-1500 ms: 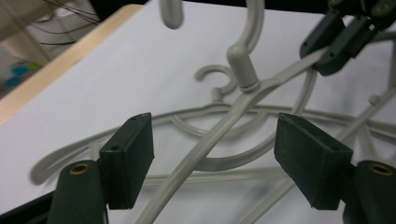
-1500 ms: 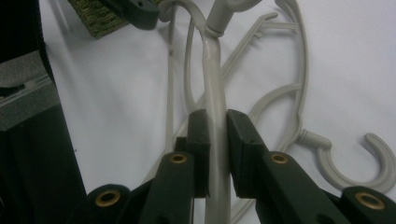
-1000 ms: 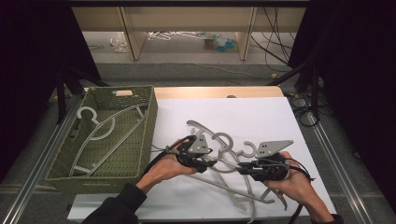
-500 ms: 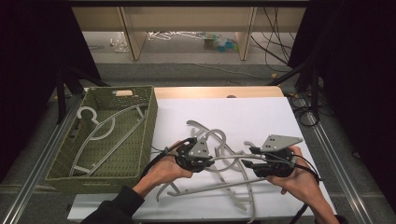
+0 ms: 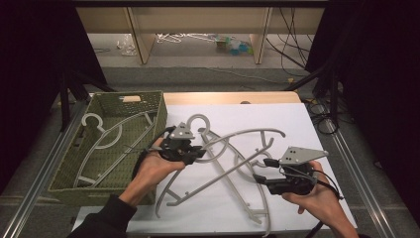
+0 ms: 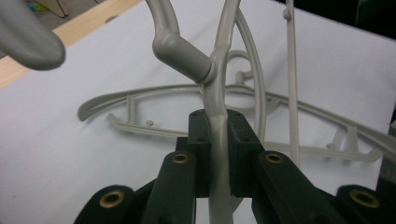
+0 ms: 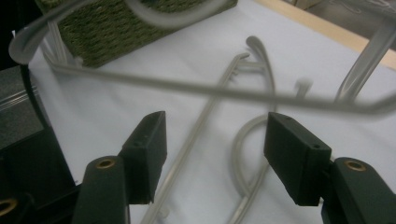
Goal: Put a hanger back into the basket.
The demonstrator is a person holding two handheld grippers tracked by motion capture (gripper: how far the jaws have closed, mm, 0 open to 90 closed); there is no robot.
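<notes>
**Left jaws clamp a grey hanger over the tabletop**

The grey hanger [image 5: 233,141] is gripped at its neck, just below the hook, and sits tilted above the white tabletop [image 5: 297,124] near the basket's right wall. The left gripper [image 5: 190,151] has its jaws closed tight on that neck, the plastic pinched between both pads. A second hanger [image 5: 247,198] lies flat beneath it on the tabletop. The right gripper [image 5: 265,171] has just been opening its jaws; they stand apart with nothing between them, near the hanger's bar. To the left, the green woven basket [image 5: 161,106] holds another hanger [image 5: 99,131].
</notes>
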